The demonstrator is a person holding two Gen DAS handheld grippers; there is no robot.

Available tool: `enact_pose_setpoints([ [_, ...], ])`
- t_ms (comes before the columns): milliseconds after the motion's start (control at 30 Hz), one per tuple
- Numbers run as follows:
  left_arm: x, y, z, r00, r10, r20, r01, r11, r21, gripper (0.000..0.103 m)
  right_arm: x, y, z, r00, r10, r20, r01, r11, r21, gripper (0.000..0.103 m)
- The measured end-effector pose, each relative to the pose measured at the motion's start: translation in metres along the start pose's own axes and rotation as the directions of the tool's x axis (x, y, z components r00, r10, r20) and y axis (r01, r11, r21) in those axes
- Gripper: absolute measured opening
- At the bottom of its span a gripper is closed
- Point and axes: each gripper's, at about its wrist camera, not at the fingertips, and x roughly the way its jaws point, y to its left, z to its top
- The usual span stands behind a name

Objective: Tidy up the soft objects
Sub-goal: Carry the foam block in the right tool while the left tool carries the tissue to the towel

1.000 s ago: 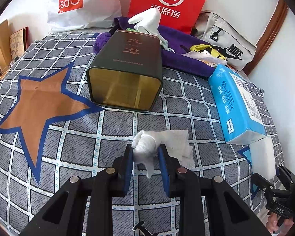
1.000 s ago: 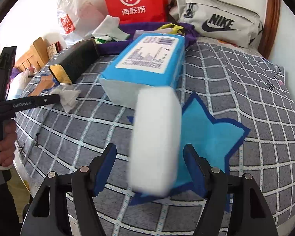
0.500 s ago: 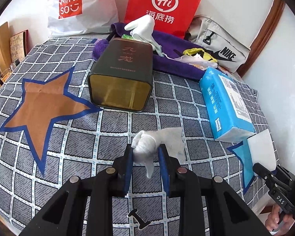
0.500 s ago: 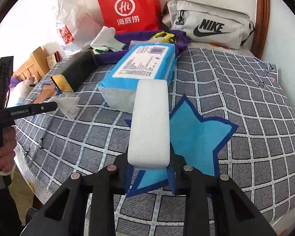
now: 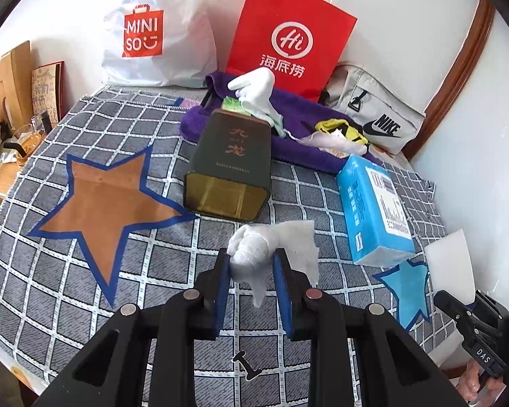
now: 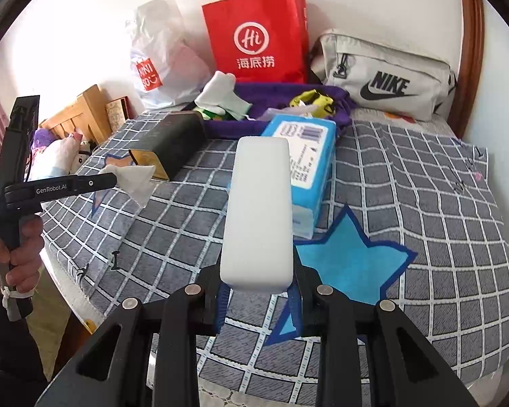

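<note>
A: What has the left gripper (image 5: 252,261) got?

B: A crumpled white tissue (image 5: 254,249), pinched between its blue-padded fingers (image 5: 222,281). The wad bulges above the pads, a tail hangs down between them, and a flat flap spreads to the right. It is held over the grey checked bedspread (image 5: 173,264), just in front of the dark green tin (image 5: 232,166).

A: And the right gripper (image 6: 258,296)?

B: Its fingers are closed on the near end of a white sponge block (image 6: 259,212). The block sticks out forward and upward, over the bedspread, with a blue star patch (image 6: 349,261) below it. In the left wrist view the same sponge shows at the far right edge.

A: What lies around them?

B: The tin is on its side, its gold open end facing the left camera. To its right sits a blue tissue pack (image 5: 373,203), and to its left an orange star patch (image 5: 108,200). Behind the tin a purple towel (image 5: 302,135) carries a white glove (image 5: 254,84) and some yellow and white bits.

A: And further back?

B: Against the wall stand a red paper bag (image 5: 288,37), a white Miniso bag (image 5: 159,37) and a grey Nike bag (image 5: 376,118). In the right wrist view, a hand (image 6: 12,254) grips the left gripper's handle at the left edge.
</note>
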Motion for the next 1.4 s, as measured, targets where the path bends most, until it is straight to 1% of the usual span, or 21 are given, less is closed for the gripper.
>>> enact_pose_setpoints([
  [167,-0.013,0.002,0.013,0.999,-0.008,0.035,0.008,1.000,-0.001,0.024,-0.007,0.006,0.016,1.000,0.008,0.024,-0.007,1.000,-0.020,0.029],
  [333,-0.024,0.004,0.026,0.998,-0.004,0.068,0.006,1.000,-0.025,0.024,-0.012,0.008,0.035,0.999,0.014,0.041,-0.013,1.000,-0.027,0.029],
  [633,-0.032,0.002,0.050,0.995,-0.008,0.098,0.011,1.000,-0.027,0.024,-0.014,0.002,0.059,0.998,0.018,0.066,-0.018,1.000,0.002,0.029],
  [1033,-0.024,-0.006,0.078,0.994,-0.014,0.105,0.016,1.000,-0.016,0.024,-0.008,-0.006,0.091,0.996,0.014,0.087,-0.015,1.000,0.005,0.029],
  [1400,-0.006,-0.023,0.106,0.995,-0.007,0.096,0.005,1.000,0.015,0.024,0.010,-0.011,0.125,0.995,0.026,0.100,-0.025,1.000,-0.014,0.029],
])
